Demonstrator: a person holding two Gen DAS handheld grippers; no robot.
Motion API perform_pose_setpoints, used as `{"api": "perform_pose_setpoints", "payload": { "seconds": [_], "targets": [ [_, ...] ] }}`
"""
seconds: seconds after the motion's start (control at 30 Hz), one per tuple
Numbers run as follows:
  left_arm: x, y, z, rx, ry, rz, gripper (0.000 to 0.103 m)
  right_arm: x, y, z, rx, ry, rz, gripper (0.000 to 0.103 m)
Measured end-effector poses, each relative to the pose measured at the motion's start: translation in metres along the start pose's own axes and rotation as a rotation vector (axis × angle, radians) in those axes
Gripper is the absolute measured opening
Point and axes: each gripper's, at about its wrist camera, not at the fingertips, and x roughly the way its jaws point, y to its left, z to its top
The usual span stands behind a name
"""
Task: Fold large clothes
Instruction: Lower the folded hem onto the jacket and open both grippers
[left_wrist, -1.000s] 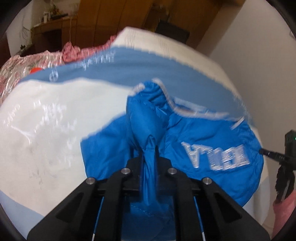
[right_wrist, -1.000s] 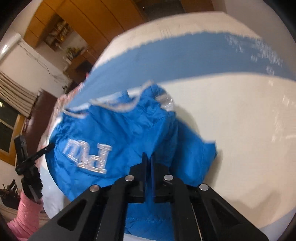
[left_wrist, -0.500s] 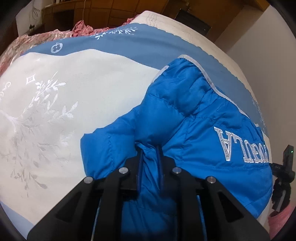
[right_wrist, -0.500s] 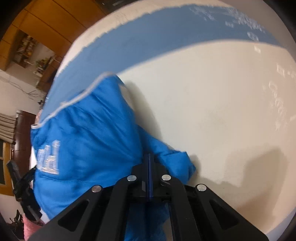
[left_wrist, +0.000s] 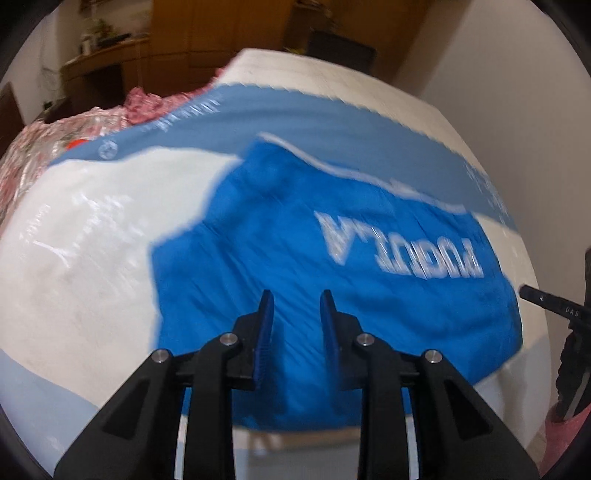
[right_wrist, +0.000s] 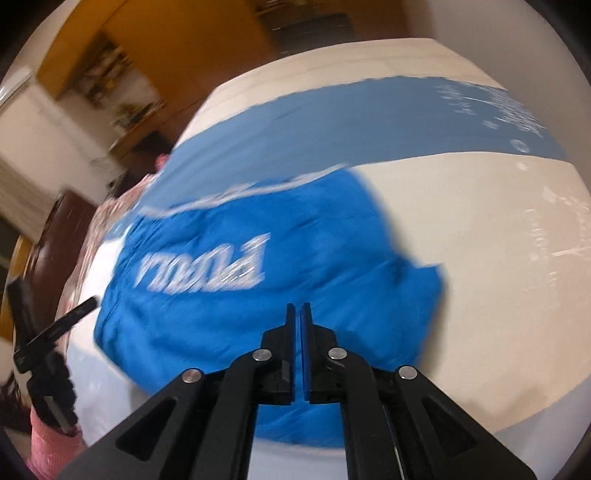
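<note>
A bright blue padded jacket (left_wrist: 332, 280) with large white letters lies folded in a compact block on the bed; it also shows in the right wrist view (right_wrist: 258, 280). My left gripper (left_wrist: 297, 306) is open and empty, held just above the jacket's near edge. My right gripper (right_wrist: 298, 314) has its jaws almost together with only a thin gap and nothing between them, and it hovers above the jacket's near edge. Both views are blurred by motion.
The jacket rests on a white and pale blue bedspread (left_wrist: 92, 229). A pink patterned quilt (left_wrist: 55, 129) is heaped at the far left. A black tripod (left_wrist: 569, 332) stands at the bed's right side. Wooden cabinets (left_wrist: 207, 37) line the far wall.
Both grippers have let go of the jacket fabric and pulled back and up. The left jaws have opened. The jacket now lies flat and folded on the bed.
</note>
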Motion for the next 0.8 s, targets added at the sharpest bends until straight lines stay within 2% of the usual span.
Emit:
{"api": "perform_pose_setpoints", "payload": {
  "seconds": [0.13,0.2,0.3,0.43,0.47,0.6,0.7,0.77,0.8],
  "targets": [
    [0.023,-0.004,-0.025,0.039,0.041,0.048,0.026,0.027,0.019,-0.031,-0.021,0.057,-0.056,0.004],
    [0.033,-0.001,-0.035,0.044,0.062,0.030,0.027,0.049,0.012,-0.047,0.002,0.102,-0.078,0.000],
    [0.043,0.014,-0.041,-0.007,0.082,-0.038,0.025,0.060,-0.003,-0.062,0.058,0.095,-0.031,0.000],
    [0.039,0.011,-0.032,-0.030,0.103,-0.021,0.023,0.049,-0.002,-0.055,0.074,0.120,-0.042,0.000],
    [0.035,0.008,-0.027,-0.033,0.097,-0.026,0.023,0.041,0.002,-0.050,0.067,0.108,-0.031,0.005],
    [0.022,-0.023,-0.002,0.001,0.032,-0.081,0.023,0.027,0.018,-0.027,0.038,0.043,-0.013,0.005],
    [0.037,-0.042,0.009,0.031,0.049,-0.087,0.023,0.038,0.023,-0.005,0.023,0.031,-0.045,0.005],
    [0.060,-0.047,0.013,0.044,0.092,-0.075,0.025,0.053,0.021,0.002,0.026,0.055,-0.071,0.005],
    [0.075,-0.047,0.012,0.053,0.121,-0.058,0.025,0.066,0.019,0.003,0.011,0.083,-0.132,0.004]
  ]
}}
